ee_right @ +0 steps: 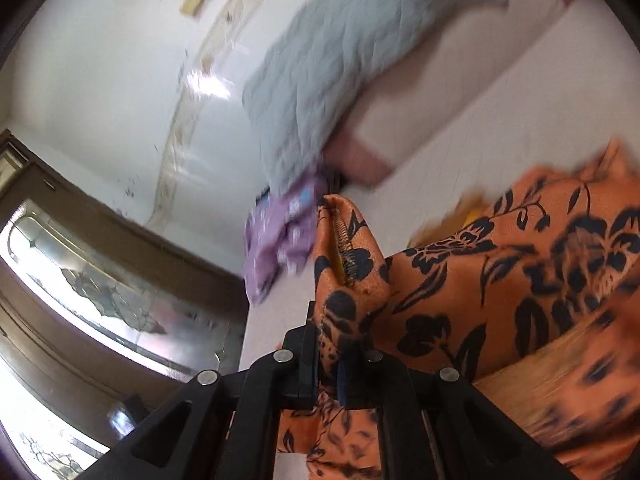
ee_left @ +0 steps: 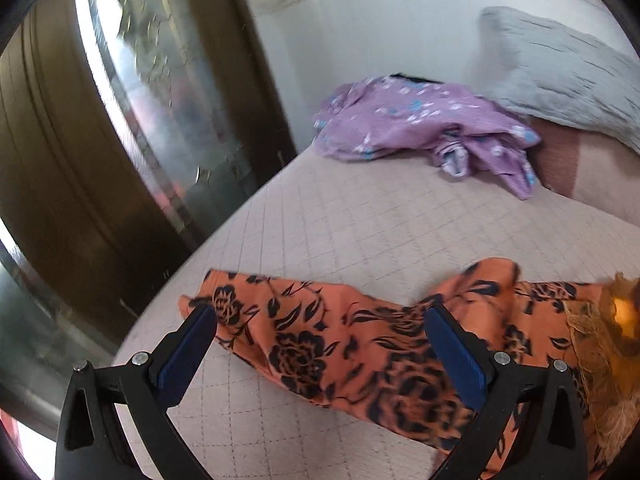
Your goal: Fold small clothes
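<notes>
**Folding barely begun: one garment in hand, one waiting**

Folding is at its start, as far as we can judge. We have the orange garment [ee_right: 472, 280] pinched in our right gripper [ee_right: 329, 364], whose jaws are closed tight on a bunched edge of the cloth; a short run of zipper teeth shows in the fold that stands up just past the fingers. Our left gripper [ee_left: 320, 320] stands wide open above the same garment [ee_left: 344, 344], holding nothing, one finger over its far left end and the other over its middle.

No neat fold shows yet. The garment lies stretched across the near part of the bed [ee_left: 320, 220], rumpled, with one corner flipped up toward the right. It is a thin, slippery-looking orange fabric printed with dark flowers and leaves, and a paler, lacy or fringed trim shows at its right end, though that part is blurred.

A purple garment [ee_left: 420, 124] with small blue and white flowers sits in a loose heap farther back on the bed, just beside a grey pillow [ee_left: 560, 72], well apart from both grippers. We take it as still untouched, so both pieces remain to be folded.
</notes>
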